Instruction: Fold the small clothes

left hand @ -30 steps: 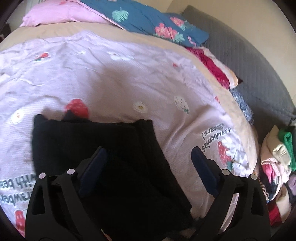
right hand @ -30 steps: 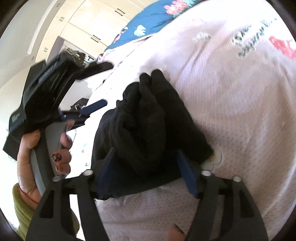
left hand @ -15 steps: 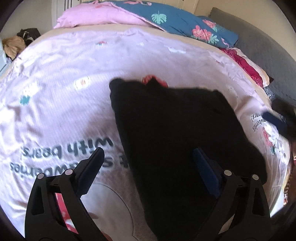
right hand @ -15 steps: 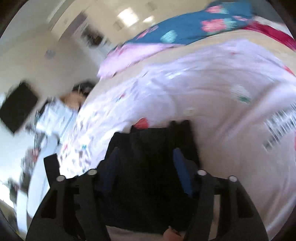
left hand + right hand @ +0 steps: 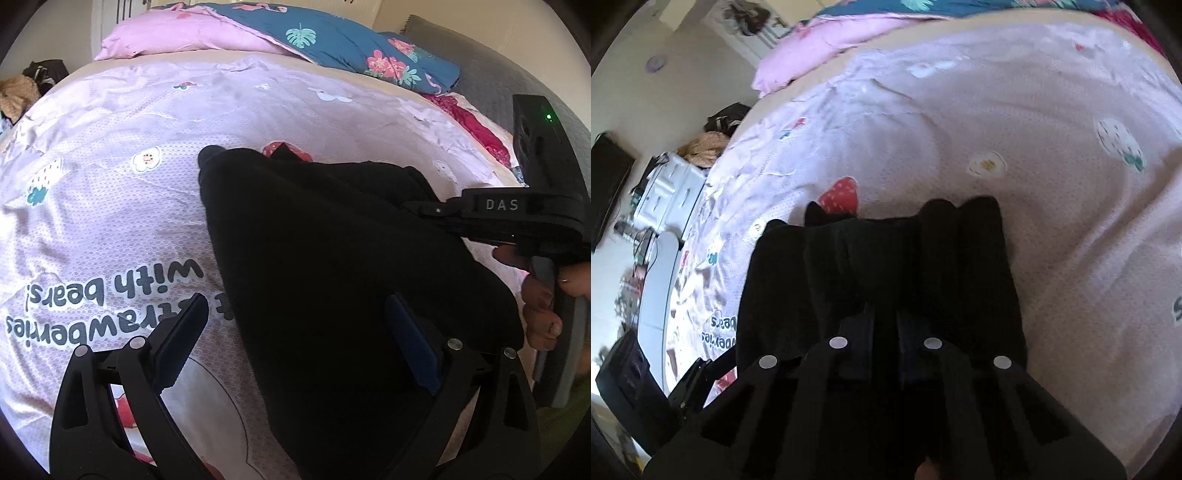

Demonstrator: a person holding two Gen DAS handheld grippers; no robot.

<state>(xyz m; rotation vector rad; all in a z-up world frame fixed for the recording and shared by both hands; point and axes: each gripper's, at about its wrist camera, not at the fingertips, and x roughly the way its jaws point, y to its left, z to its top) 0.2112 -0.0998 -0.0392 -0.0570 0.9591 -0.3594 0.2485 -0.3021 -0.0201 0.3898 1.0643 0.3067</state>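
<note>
the black garment (image 5: 332,266) lies on the pink bedspread (image 5: 110,206), long axis running from the grippers toward the pillows. the right gripper (image 5: 884,325) pinches its near edge, apparently; the left gripper (image 5: 295,332) gapes wide.

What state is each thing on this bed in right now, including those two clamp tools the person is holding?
Black garment: partly folded, flat on the bed.
Right gripper: shut on the garment's near edge.
Left gripper: open, one finger on either side of the garment's edge, gripping nothing.
Printed bedsheet: spread out, lightly wrinkled.
Pink pillow: lying at the head of the bed.
Blue floral quilt: lying partly over the pillow.
</note>
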